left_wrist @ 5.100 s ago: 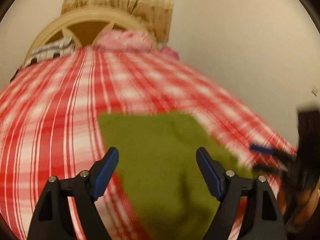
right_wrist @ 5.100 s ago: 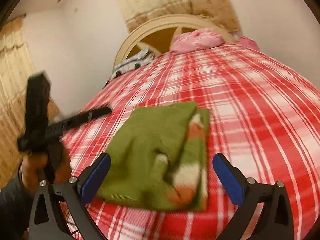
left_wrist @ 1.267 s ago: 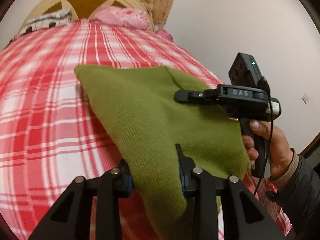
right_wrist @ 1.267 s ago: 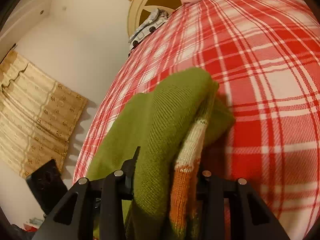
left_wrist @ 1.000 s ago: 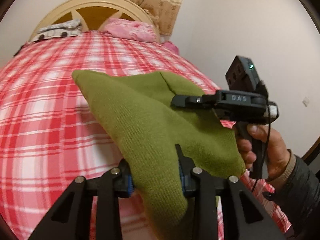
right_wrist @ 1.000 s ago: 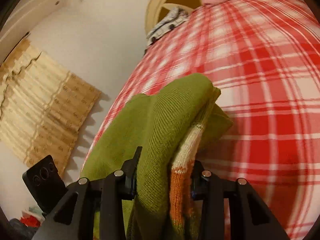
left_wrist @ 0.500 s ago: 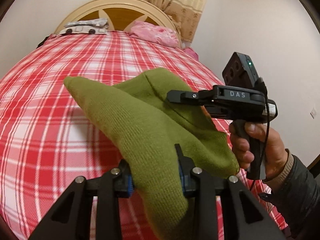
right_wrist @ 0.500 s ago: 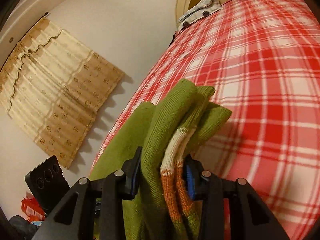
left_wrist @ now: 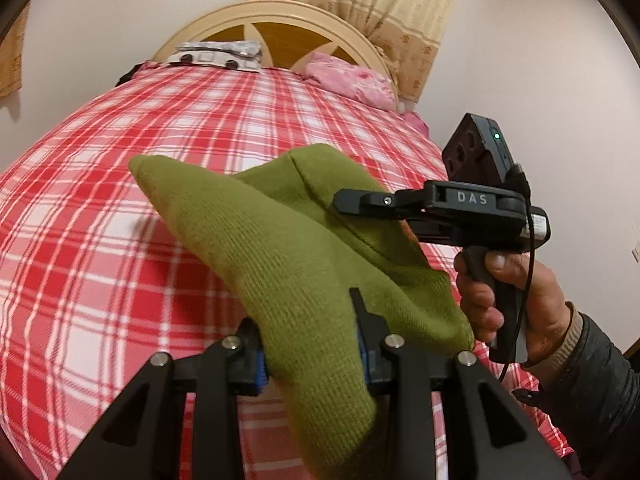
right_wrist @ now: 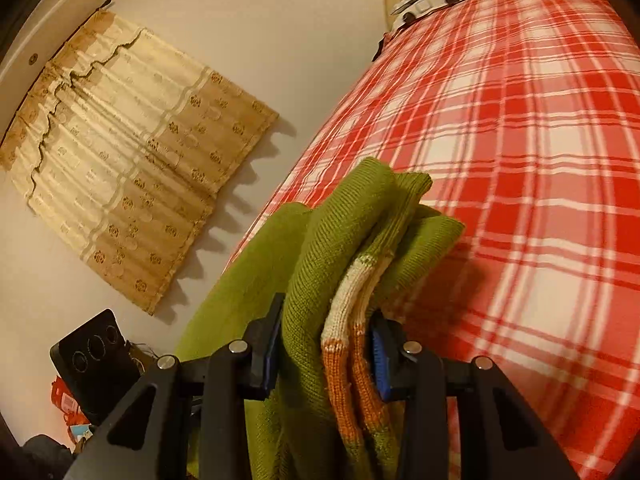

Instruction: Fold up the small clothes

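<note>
Left gripper [left_wrist: 310, 350]: jaws pinched on the near edge of the green knit garment [left_wrist: 280, 256], fabric bunched between the blue pads.
Right gripper [right_wrist: 324, 356]: jaws clamped on a thick fold of the same garment, green layers beside white and orange stripes [right_wrist: 344, 344].
Right hand [left_wrist: 516, 300]: wraps the right gripper's black handle, dark sleeve behind it.
Garment: held up between both grippers, lifted over the near right part of the bed.
Bedspread [left_wrist: 100, 240]: red and white plaid, below the garment.
Far end: pink pillow [left_wrist: 348, 80] against a cream headboard [left_wrist: 276, 24].
Left wall: beige patterned curtain [right_wrist: 132, 152].
</note>
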Available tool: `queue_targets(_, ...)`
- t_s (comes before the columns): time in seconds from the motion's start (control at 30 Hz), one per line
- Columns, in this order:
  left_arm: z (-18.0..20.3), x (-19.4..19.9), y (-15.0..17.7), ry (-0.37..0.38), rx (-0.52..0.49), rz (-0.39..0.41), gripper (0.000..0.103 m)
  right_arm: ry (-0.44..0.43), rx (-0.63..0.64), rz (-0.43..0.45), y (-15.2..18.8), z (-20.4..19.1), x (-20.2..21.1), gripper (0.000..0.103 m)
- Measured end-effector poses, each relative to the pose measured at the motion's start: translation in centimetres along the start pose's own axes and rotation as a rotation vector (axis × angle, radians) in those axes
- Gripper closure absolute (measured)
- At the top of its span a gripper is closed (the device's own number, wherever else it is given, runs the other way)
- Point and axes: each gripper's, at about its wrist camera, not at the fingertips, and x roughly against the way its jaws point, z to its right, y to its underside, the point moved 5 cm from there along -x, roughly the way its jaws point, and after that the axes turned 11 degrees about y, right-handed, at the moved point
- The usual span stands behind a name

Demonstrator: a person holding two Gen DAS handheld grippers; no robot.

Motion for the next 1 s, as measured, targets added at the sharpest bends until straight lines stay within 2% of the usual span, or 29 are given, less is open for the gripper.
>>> queue_targets(0.43,-4.3,4.1,1.2,-0.052,0.046,0.053,0.07,-0.05,0.05,-0.047,0.5,-4.9,-5.2,0.065)
queue_targets(1.0,-8.5,6.5,4.5,-0.096,0.12,0.045,0.069,-0.08,0.066,-0.145,2.7,-8.3,-11.8,0.065)
